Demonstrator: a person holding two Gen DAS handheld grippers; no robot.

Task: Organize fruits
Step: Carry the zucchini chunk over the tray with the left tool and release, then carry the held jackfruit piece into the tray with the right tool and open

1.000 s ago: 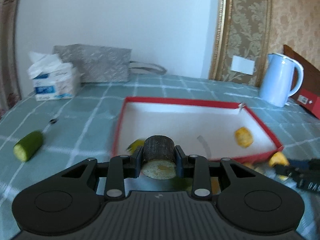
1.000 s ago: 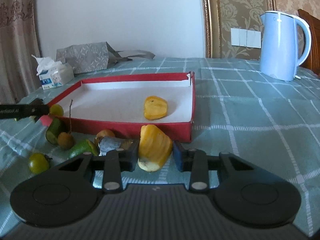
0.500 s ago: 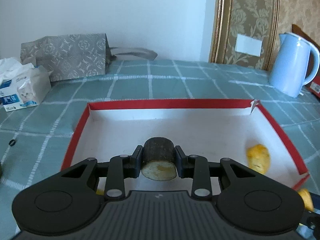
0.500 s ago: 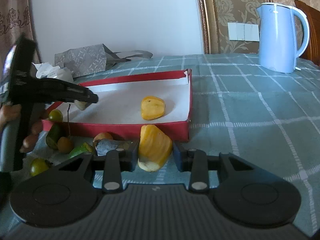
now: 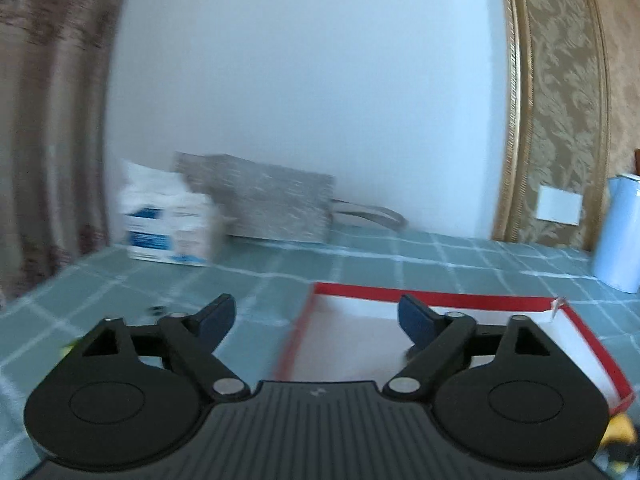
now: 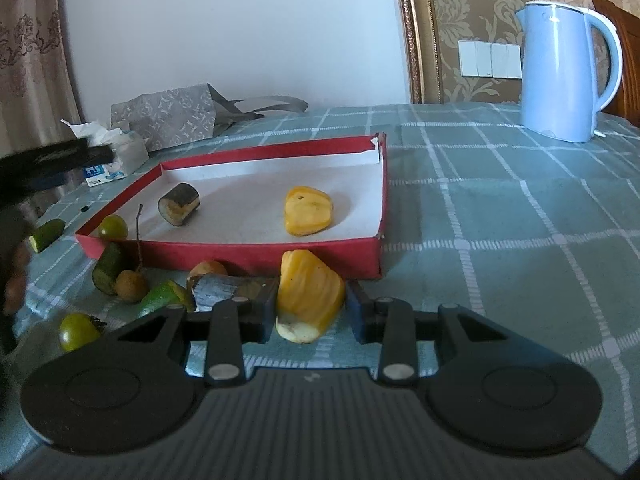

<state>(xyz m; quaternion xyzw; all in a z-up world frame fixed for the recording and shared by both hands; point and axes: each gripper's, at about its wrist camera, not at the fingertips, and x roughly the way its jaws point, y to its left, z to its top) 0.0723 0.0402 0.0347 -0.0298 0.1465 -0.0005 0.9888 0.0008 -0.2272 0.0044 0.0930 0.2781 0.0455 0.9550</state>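
Your left hand-held gripper (image 5: 316,320) gapes empty over the red cardboard tray (image 6: 372,216), while your right hand-held gripper (image 6: 311,312) brackets the ridged yellow wedge (image 6: 309,294) on the checked table (image 6: 500,240), grip uncertain.

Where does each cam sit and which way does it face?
Left wrist: on the open left gripper, tilted up over the red tray toward the tissue box and wall.
Right wrist: on the right gripper, low at the tray's near edge, around a jackfruit piece.
Shared: red tray, kettle, tissue box.
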